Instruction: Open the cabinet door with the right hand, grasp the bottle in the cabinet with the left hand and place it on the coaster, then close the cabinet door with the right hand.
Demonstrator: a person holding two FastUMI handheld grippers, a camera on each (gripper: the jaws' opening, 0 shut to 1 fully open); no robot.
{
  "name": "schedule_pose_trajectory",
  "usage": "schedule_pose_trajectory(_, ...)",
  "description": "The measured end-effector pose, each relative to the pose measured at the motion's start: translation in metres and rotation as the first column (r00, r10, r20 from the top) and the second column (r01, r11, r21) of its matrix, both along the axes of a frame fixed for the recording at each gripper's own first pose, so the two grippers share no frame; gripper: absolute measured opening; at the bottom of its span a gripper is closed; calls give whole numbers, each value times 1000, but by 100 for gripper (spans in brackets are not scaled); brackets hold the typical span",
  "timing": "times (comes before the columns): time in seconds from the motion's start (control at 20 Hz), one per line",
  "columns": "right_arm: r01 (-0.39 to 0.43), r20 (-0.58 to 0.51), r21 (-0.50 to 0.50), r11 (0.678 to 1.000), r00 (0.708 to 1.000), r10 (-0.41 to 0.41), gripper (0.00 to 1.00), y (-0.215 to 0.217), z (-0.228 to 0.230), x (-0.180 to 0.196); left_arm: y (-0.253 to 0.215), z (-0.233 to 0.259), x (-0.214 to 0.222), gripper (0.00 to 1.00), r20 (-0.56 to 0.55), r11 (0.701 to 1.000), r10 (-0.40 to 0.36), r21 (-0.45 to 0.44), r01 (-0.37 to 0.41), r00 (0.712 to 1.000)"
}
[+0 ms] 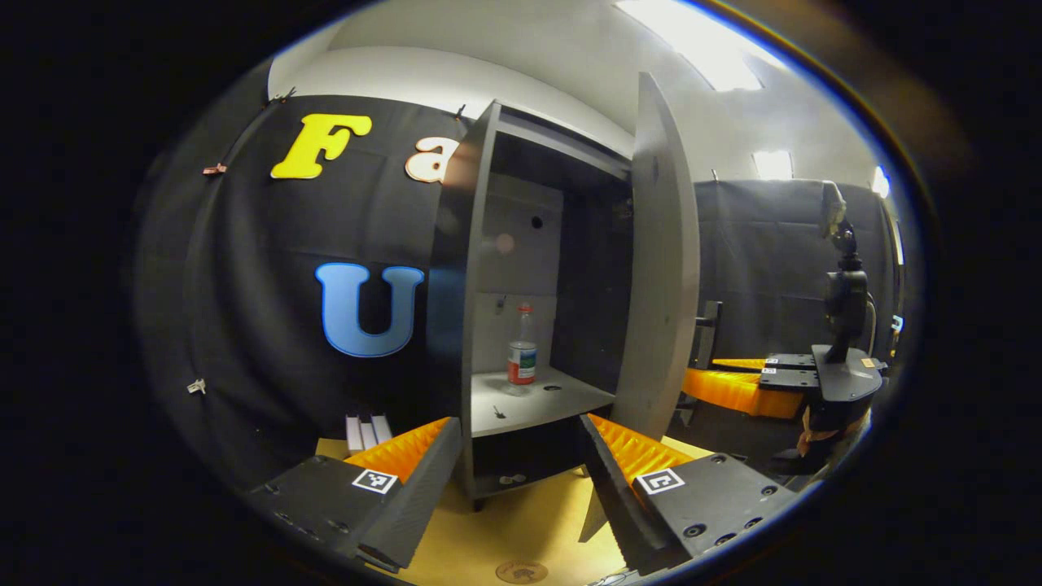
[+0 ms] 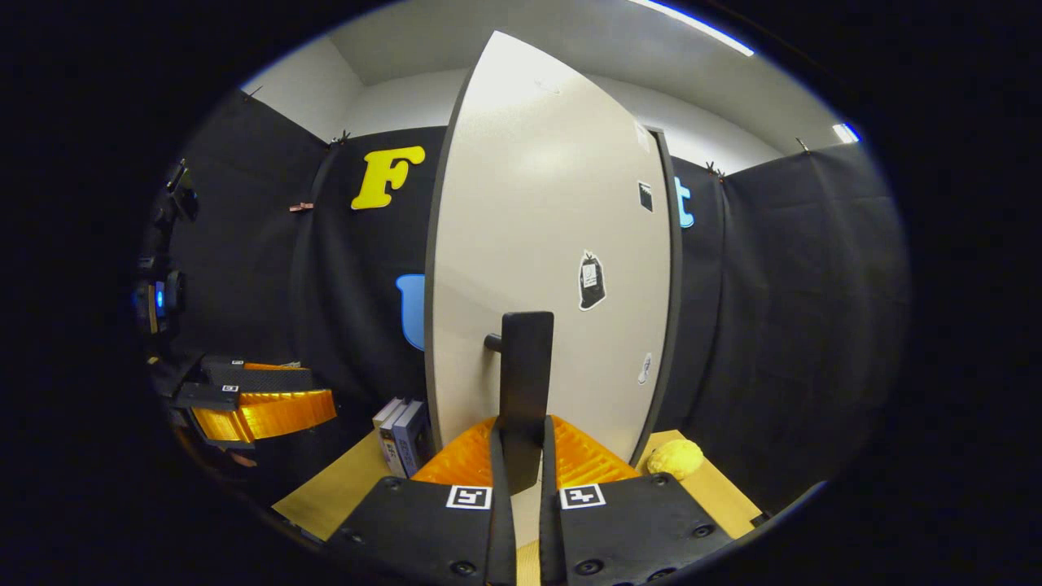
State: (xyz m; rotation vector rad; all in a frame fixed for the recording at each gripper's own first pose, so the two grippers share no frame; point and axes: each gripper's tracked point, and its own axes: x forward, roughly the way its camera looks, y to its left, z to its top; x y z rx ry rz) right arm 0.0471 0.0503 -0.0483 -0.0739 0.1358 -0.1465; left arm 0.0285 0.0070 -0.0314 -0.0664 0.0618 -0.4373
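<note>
Tabletop (image 2: 342,480) is tan, bare at its near edge. A few slim boxes or books (image 2: 401,435) stand upright on it, packed side by side (spines too small to make out), also seen as pale upright slabs in the left gripper view. A yellow, rough-textured lump (image 2: 675,458), possibly a sponge or ball, sits on the tabletop at the far right; ceiling light panel (image 1: 700,41) glows bright overhead.

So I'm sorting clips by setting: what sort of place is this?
Likely a staged recording booth, not a home: black cloth walls, a lone grey cabinet on a yellow tabletop, and a bottle as a prop.
</note>
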Motion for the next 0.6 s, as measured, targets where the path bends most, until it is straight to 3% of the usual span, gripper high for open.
schedule_pose_trajectory(0.35, 140, 13, -79, 987, 990, -140, 8, -67, 7, -51, -70, 5, 19, 91, 5, 996, -93, -6, 94, 996)
schedule_pose_trajectory(0.6, 145, 16, -12, 989, 989, -145, 7, -106, 13, -73, -111, 9, 36, 91, 13, 995, -96, -8, 96, 995)
